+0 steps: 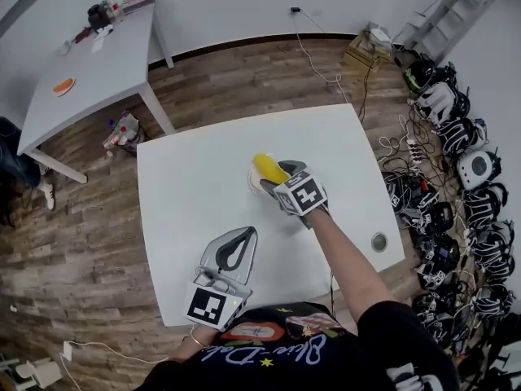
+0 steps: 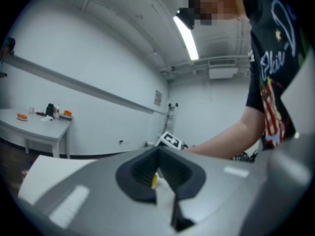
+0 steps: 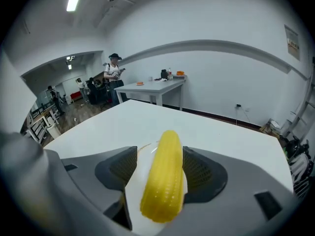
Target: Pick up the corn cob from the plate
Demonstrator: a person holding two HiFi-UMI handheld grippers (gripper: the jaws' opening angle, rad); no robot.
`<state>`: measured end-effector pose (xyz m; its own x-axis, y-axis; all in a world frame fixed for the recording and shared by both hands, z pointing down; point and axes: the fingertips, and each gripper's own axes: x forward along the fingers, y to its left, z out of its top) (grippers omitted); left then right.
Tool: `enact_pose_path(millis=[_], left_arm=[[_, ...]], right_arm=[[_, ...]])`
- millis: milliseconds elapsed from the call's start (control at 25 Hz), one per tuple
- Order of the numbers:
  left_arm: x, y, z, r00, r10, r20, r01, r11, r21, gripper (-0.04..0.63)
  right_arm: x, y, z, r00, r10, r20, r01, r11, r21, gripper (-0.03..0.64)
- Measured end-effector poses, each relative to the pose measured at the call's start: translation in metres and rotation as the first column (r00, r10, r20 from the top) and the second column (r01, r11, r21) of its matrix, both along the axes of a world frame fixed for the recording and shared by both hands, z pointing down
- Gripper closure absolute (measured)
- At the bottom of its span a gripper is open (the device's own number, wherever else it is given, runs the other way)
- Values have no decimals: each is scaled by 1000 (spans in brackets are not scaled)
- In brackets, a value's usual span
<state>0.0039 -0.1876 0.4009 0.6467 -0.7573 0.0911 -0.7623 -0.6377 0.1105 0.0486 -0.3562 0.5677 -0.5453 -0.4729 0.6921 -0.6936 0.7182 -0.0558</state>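
White table (image 1: 187,210), near its middle — the corn cob (image 3: 165,181) lies on its plate (image 3: 134,188) between the wide-spread jaws of the right gripper (image 1: 275,177). Probably light, stiff, bumpy plastic — squeeze its thick middle.

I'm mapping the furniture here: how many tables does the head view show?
2. The white table in front of the person holds the corn cob; a second table stands at far left near the wall. Others may be hidden.

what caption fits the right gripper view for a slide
Open right gripper straddles the yellow corn cob lying on its white plate, not yet gripping it.
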Motion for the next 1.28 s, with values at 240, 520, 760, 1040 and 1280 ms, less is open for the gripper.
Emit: enact_pose_path(millis=[240, 520, 760, 1040, 1280], left_arm=[[-7, -12, 7, 997, -71, 21, 71, 997, -19, 603], [-19, -14, 11, 987, -158, 3, 158, 987, -33, 603], [-24, -14, 6, 987, -157, 16, 157, 988, -8, 603], [-37, -35, -28, 984, -175, 19, 173, 983, 64, 603], [-39, -35, -31, 982, -188, 14, 187, 980, 70, 603]], right_arm=[[-3, -13, 33, 997, -42, -61, 37, 996, -82, 351], [5, -14, 40, 994, -17, -110, 8, 996, -85, 350], [9, -6, 10, 998, 67, 12, -67, 998, -4, 351], [18, 30, -83, 934, 147, 325, -183, 980, 83, 351], [29, 77, -140, 891, 122, 438, -218, 960, 177, 351]])
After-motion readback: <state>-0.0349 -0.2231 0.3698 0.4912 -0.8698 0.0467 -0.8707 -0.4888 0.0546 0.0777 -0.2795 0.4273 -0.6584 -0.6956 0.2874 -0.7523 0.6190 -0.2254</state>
